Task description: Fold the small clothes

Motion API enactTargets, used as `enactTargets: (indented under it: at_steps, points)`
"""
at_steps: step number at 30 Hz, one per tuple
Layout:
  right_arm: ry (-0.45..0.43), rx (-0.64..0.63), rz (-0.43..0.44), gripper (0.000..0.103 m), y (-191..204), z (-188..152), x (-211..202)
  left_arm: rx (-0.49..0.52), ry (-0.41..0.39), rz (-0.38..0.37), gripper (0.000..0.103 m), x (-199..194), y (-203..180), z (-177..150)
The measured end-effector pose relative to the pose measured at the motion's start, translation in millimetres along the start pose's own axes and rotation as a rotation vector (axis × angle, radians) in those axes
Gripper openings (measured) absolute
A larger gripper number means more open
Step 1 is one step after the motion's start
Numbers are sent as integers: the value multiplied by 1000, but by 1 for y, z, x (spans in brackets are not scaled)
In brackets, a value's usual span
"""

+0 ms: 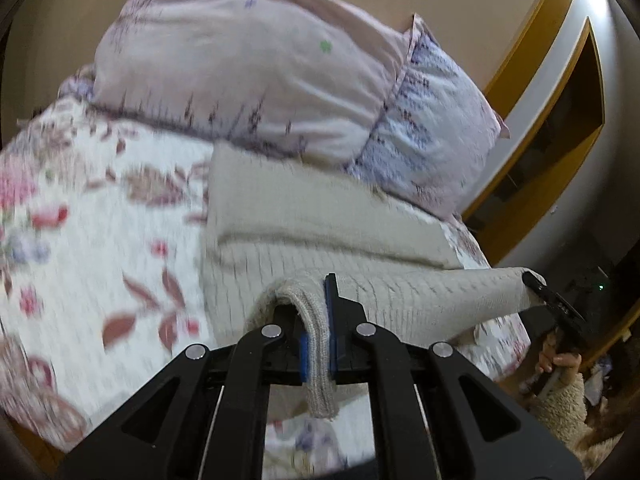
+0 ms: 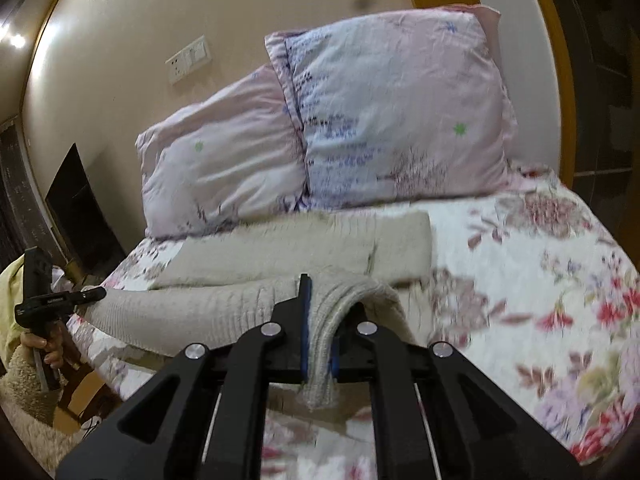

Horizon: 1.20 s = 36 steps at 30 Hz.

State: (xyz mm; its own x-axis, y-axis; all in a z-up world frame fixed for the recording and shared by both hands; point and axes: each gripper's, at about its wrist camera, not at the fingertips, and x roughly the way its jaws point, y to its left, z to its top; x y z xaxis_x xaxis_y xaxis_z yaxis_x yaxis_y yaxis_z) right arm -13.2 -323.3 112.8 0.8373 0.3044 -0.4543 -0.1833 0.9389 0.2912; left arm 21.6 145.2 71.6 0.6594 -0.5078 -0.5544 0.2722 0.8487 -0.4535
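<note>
While both tongs (image 1: 318, 334) (image 2: 320, 332) pinch sweater (image 1: 320, 236), print illegible

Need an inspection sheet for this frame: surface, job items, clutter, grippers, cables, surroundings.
Surface: bed with floral quilt, blurred in both views.
Job's things: beige knit garment lies across the quilt below the pillows; its near ribbed edge is lifted at both ends.
Clutter: two pink floral pillows against the wall.
Grippers: left gripper shut on the garment's ribbed edge; right gripper shut on the same edge further along.
Cables: nothing seen for certain.
Surroundings: wall socket plate, dark cabinet beside the bed, wood-trimmed panel.
</note>
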Motion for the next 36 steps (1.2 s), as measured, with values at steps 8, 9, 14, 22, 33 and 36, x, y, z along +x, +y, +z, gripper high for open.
enactTargets:
  at_steps: [8, 9, 14, 22, 33, 36]
  points:
    - [-51, -28, -49, 7, 1, 44, 36, 65, -61, 54, 6, 26, -10, 59]
    - [-54, -21, -54, 7, 0, 48, 41, 63, -62, 58, 6, 33, -10, 69]
    - [-49, 45, -66, 7, -13, 67, 76, 17, -53, 55, 6, 66, 2, 103]
    - [17, 142, -65, 7, -41, 78, 135, -89, 7, 73, 6, 127, 44, 120]
    - [241, 308, -101, 7, -88, 36, 218, -337, 130, -3, 6, 186, 100, 106]
    - [238, 329, -96, 12, -90, 40, 225, -391, 142, -37, 6, 195, 104, 108]
